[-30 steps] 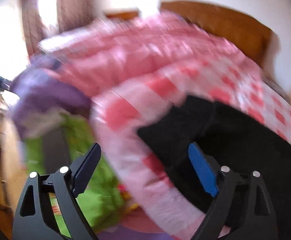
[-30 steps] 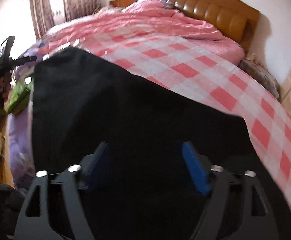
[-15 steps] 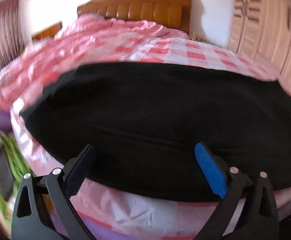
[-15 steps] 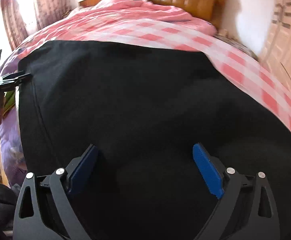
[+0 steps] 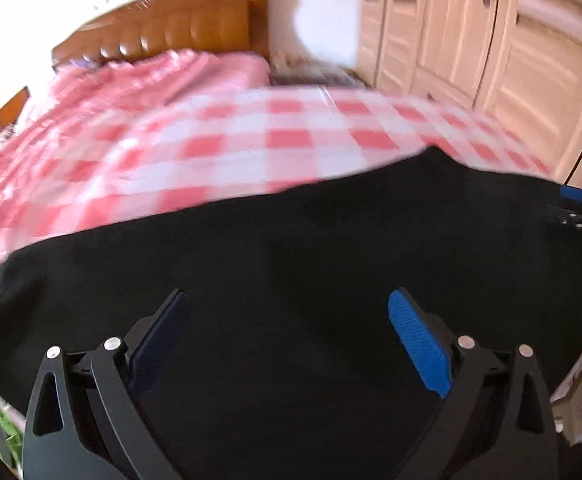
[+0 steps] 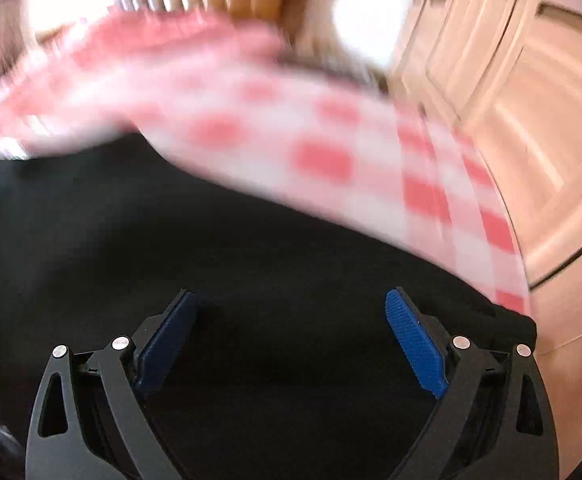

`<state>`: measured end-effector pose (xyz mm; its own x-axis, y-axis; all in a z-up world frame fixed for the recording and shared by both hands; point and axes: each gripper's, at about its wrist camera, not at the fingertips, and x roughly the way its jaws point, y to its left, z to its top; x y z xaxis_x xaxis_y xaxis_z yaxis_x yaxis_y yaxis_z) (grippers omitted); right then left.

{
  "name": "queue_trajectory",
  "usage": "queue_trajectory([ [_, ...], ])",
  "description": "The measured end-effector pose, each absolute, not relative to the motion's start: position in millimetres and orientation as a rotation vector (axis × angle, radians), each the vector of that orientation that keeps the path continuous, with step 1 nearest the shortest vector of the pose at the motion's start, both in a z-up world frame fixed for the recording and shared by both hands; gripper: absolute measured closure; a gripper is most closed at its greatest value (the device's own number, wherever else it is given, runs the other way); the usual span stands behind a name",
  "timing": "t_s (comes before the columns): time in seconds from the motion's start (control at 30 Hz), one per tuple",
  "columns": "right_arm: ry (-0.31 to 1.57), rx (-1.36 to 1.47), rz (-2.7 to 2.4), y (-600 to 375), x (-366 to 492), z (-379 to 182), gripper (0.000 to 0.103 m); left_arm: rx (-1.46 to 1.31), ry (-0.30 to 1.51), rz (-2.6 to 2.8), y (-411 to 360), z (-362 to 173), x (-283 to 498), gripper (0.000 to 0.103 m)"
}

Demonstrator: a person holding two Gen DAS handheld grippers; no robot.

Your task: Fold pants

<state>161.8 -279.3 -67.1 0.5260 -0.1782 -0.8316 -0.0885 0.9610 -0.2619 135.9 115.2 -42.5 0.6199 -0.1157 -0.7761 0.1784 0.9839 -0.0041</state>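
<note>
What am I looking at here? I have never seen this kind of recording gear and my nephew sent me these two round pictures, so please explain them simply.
There is no robot. A person holds a hand tool in each hand, each with two fingers and a wide-angle camera looking forward along them, which bends the picture into a circle. One picture comes from the left gripper, the other from the right gripper. The blue pads are the fingertips. Both grippers stand open and hold nothing. Under them lie black pants, spread on a bed with a pink checked cover. Behind are a wooden headboard and a pale wardrobe. At the left picture's right edge you glimpse the other tool. The right picture is blurred.
</note>
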Motion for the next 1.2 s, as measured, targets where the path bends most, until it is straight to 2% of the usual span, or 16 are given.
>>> queue_trajectory([
  [0.1,1.031,-0.185,0.044,-308.6,146.0,-63.4,0.010,0.100,0.998,-0.127,98.7,-77.5,159.0,0.001],
  [0.27,0.992,-0.162,-0.001,-314.0,114.0,-62.7,0.011,0.086,0.947,-0.140,103.5,-75.1,153.0,0.001],
  [0.53,0.975,-0.197,0.027,-315.2,143.7,-68.9,0.010,0.097,0.930,-0.153,97.6,-81.9,166.6,0.001],
  [1.03,0.967,-0.171,0.009,-317.7,142.8,-68.2,0.010,0.079,0.918,-0.146,95.0,-80.6,176.4,0.001],
  [1.1,0.989,-0.205,-0.048,-307.2,141.6,-59.3,0.010,0.071,0.927,-0.145,95.8,-78.0,174.3,0.001],
  [1.2,0.870,-0.290,-0.032,-263.3,121.5,-28.7,0.007,0.011,0.877,-0.166,107.8,-59.6,155.5,0.002],
])
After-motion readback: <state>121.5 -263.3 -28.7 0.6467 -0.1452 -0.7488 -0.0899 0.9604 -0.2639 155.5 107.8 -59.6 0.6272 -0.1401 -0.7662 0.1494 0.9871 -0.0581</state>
